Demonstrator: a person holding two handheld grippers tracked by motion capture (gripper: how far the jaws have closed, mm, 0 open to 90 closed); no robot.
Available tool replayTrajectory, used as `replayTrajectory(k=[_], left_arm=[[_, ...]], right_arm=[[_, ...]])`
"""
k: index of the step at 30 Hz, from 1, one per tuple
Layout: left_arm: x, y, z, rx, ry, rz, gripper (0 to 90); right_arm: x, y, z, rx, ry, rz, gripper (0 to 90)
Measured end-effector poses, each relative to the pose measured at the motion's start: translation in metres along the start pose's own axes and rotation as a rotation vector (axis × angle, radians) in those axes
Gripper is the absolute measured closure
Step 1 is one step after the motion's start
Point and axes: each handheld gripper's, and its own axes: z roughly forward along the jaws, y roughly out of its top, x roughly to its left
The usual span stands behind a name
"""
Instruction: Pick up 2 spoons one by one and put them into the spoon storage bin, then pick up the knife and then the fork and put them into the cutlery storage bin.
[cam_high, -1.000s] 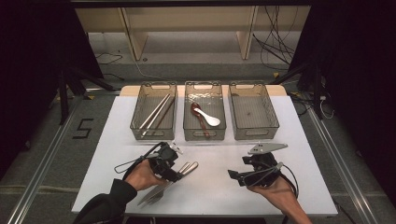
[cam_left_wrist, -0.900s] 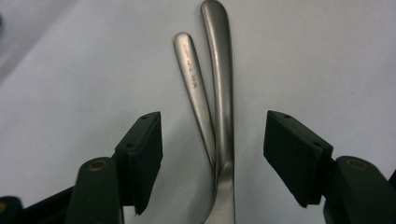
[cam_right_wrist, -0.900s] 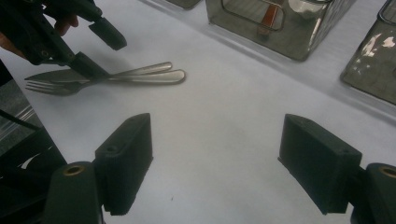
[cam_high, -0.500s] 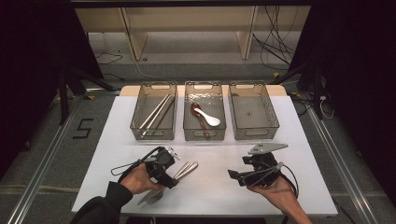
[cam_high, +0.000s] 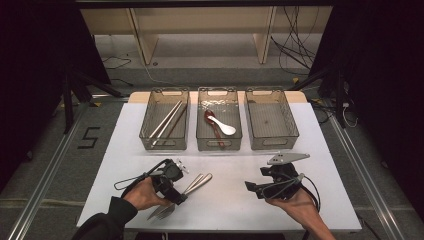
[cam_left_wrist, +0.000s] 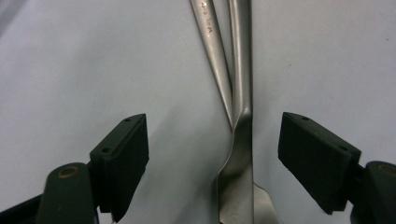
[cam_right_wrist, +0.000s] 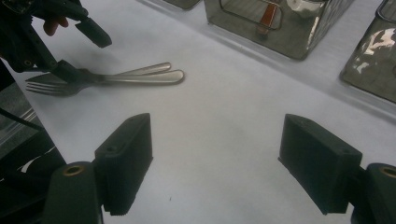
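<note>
Two steel forks (cam_left_wrist: 240, 140) lie side by side on the white table, handles pointing away. My left gripper (cam_left_wrist: 212, 135) stands over their necks, open; its jaws have just been opening, with the forks between the pads but untouched. From above, the left gripper (cam_high: 176, 194) tilts down on the forks (cam_high: 196, 183) near the table's front left. My right gripper (cam_high: 252, 189) rests at the front right, pointing left. Its jaws (cam_right_wrist: 215, 135) are open with only bare table between them. In that view the forks (cam_right_wrist: 116, 77) and the left gripper (cam_right_wrist: 79, 51) appear farther off.
Three clear bins stand in a row at the back of the white table (cam_high: 230, 165). The left bin (cam_high: 150, 137) holds long metal sticks, the middle bin (cam_high: 218, 142) a white spoon and a dark red one, the right bin (cam_high: 271, 120) nothing I can see.
The left hand has shifted slightly toward the table's front over the forks. The forks lie where they were, and the right gripper has stayed put.
</note>
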Motion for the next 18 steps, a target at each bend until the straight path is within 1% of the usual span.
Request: replayTrajectory(k=[3,8,10,13,15,18], left_arm=[[0.001,-0.001,0.002,0.015,0.005,0.006,26.2],[0.001,-0.003,0.01,0.044,-0.002,0.024,35.4],[0.0,-0.003,0.009,0.055,-0.006,0.036,39.0],[0.0,-0.002,0.01,0.052,-0.014,0.041,45.5],[0.0,-0.001,0.011,0.064,-0.026,0.041,47.9],[0.0,0.0,0.012,0.067,-0.025,0.049,49.8]], right_arm=[[0.0,0.0,0.0,0.0,0.002,0.002,26.1],[0.002,0.001,0.001,0.006,0.003,-0.002,26.1],[0.002,0.001,0.001,0.006,0.001,-0.002,26.1],[0.002,0.001,0.001,0.005,0.002,-0.005,26.1],[0.001,0.001,0.001,0.007,0.003,-0.001,26.1],[0.0,0.001,0.001,0.002,0.0,0.001,26.2]])
